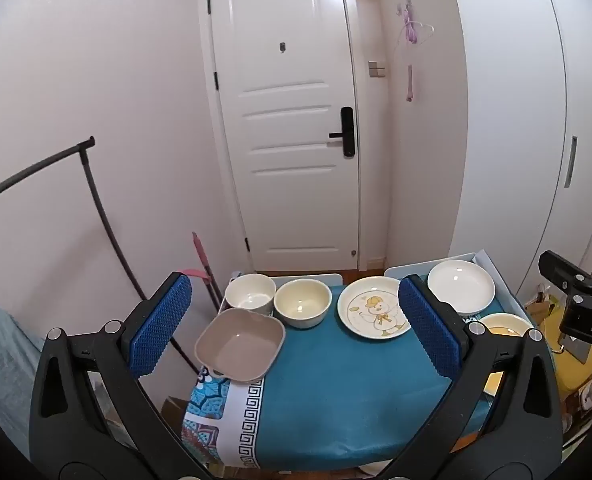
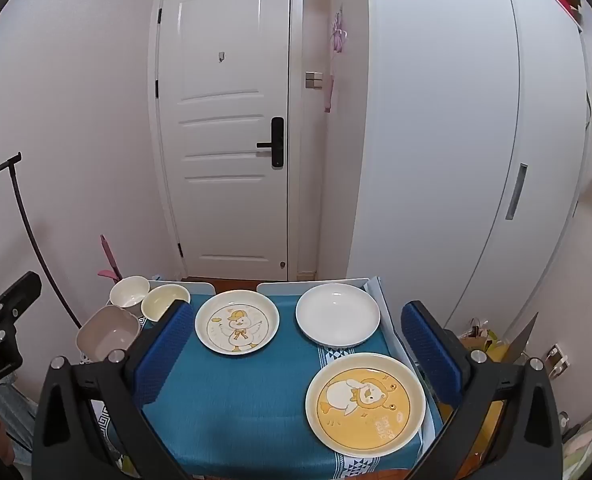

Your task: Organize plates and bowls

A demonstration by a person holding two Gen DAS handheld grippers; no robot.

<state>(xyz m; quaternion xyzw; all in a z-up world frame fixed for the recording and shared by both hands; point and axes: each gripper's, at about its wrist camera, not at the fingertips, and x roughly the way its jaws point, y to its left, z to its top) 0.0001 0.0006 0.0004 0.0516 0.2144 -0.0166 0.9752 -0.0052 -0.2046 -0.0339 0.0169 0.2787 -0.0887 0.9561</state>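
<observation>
On a small table under a blue cloth [image 1: 327, 392] [image 2: 232, 400] lie three plates: a duck plate [image 1: 373, 307] [image 2: 236, 322], a plain white plate [image 1: 460, 287] [image 2: 337, 314] and a yellow cartoon plate [image 2: 365, 404] [image 1: 505, 326]. At the left stand a white bowl [image 1: 250, 294] [image 2: 129, 291], a cream bowl [image 1: 303, 303] [image 2: 162, 301] and a square beige bowl [image 1: 240, 344] [image 2: 107, 334]. My left gripper [image 1: 296, 328] hangs open above the cloth, empty. My right gripper [image 2: 296, 354] is open too, holding nothing.
A white door [image 1: 288, 120] [image 2: 224, 120] and a white wardrobe [image 2: 475, 140] stand behind the table. A black clothes rail [image 1: 92, 208] curves at the left. A pink-handled tool [image 1: 204, 260] leans by the wall. Bags and clutter [image 2: 487, 340] sit at the right.
</observation>
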